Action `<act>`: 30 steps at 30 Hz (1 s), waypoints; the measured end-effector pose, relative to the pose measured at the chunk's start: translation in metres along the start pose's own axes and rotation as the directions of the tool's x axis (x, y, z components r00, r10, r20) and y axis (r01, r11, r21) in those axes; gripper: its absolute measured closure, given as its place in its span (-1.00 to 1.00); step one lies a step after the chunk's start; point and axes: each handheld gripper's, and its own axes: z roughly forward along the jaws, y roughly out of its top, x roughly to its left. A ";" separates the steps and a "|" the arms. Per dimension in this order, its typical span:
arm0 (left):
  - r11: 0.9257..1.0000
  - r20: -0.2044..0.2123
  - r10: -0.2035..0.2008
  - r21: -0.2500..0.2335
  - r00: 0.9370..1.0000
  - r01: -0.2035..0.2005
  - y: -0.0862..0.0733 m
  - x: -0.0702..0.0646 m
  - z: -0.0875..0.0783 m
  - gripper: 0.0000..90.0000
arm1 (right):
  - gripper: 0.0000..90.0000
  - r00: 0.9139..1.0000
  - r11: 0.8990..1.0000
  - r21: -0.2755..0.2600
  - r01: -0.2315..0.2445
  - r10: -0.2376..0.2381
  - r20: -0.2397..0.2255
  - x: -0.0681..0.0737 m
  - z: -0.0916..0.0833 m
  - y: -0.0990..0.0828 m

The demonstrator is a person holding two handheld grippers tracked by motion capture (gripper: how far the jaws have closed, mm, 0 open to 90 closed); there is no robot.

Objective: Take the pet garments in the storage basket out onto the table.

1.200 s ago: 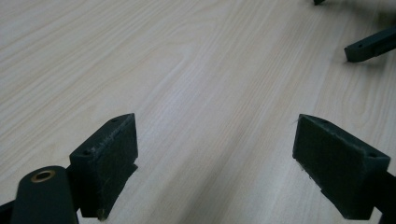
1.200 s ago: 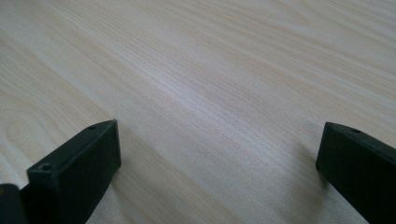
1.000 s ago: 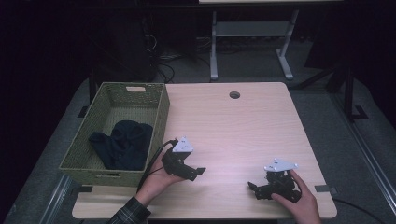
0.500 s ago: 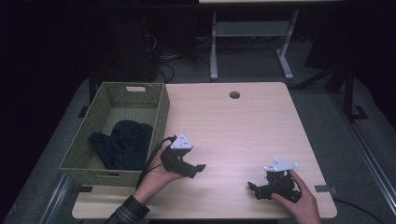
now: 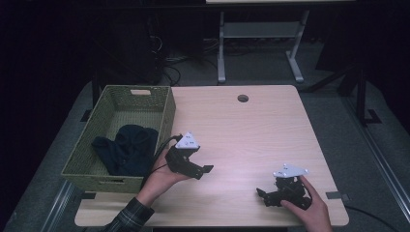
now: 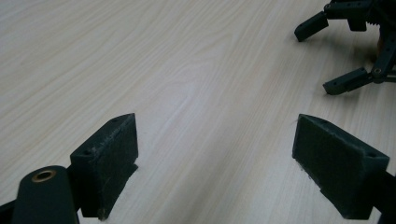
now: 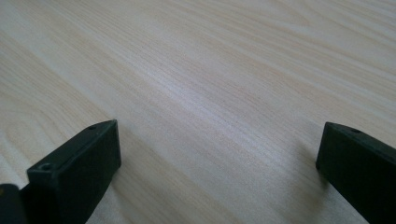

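My left gripper (image 5: 202, 171) is held in a hand just right of the green woven basket (image 5: 167, 116), a little above the light wooden table (image 5: 251, 130). Its jaws stand open with nothing between them, and in the left gripper view (image 6: 215, 135) only bare wood lies between the pads. My right gripper (image 5: 263, 197) rests low near the table's front right, open and empty, pointing left. The right gripper view (image 7: 219, 140) shows wood grain between its wide-apart pads. The right gripper (image 6: 313, 60) also shows far off in the left gripper view.
A dark cloth (image 5: 128, 147) lies bunched inside the basket at the table's left edge. A round cable hole (image 5: 242, 98) sits near the table's far edge. A metal stand (image 5: 258, 43) is on the floor beyond the table.
My left gripper has shifted slightly up and toward the basket. The right gripper has stayed where it was.
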 end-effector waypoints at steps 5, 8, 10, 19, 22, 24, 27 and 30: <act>1.000 -0.004 0.003 -0.012 1.000 -0.003 0.006 0.003 -0.003 -0.69 | -1.00 1.000 1.000 0.000 0.000 0.000 0.000 0.000 0.000 0.000; 1.000 -0.010 0.005 -0.026 1.000 -0.005 0.009 0.005 -0.004 -0.69 | -1.00 1.000 1.000 0.000 0.000 0.000 0.000 0.000 0.000 0.000; 1.000 -0.009 0.000 -0.029 1.000 0.000 0.009 0.006 -0.005 -0.69 | -1.00 1.000 1.000 0.000 0.000 0.000 0.000 0.000 0.000 0.000; 0.999 -0.009 0.007 -0.033 1.000 -0.007 0.017 0.012 -0.010 -0.69 | -1.00 1.000 1.000 0.000 0.000 0.000 0.000 0.000 0.000 0.000; 0.999 -0.001 0.005 -0.043 1.000 -0.005 0.021 0.013 -0.011 -0.69 | -1.00 1.000 1.000 0.000 0.000 0.000 0.000 0.000 0.000 0.000; 0.999 -0.003 0.015 -0.035 1.000 -0.015 0.023 0.014 -0.011 -0.69 | -1.00 1.000 1.000 0.000 0.000 0.000 0.000 0.000 0.000 0.000; 0.999 0.004 0.019 -0.032 1.000 -0.019 0.027 0.015 -0.010 -0.69 | -1.00 1.000 1.000 0.000 0.000 0.000 0.000 0.000 0.000 0.000; 0.999 0.008 0.023 -0.029 1.000 -0.022 0.030 0.017 -0.011 -0.68 | -1.00 1.000 1.000 0.000 0.000 0.000 0.000 0.000 0.000 0.000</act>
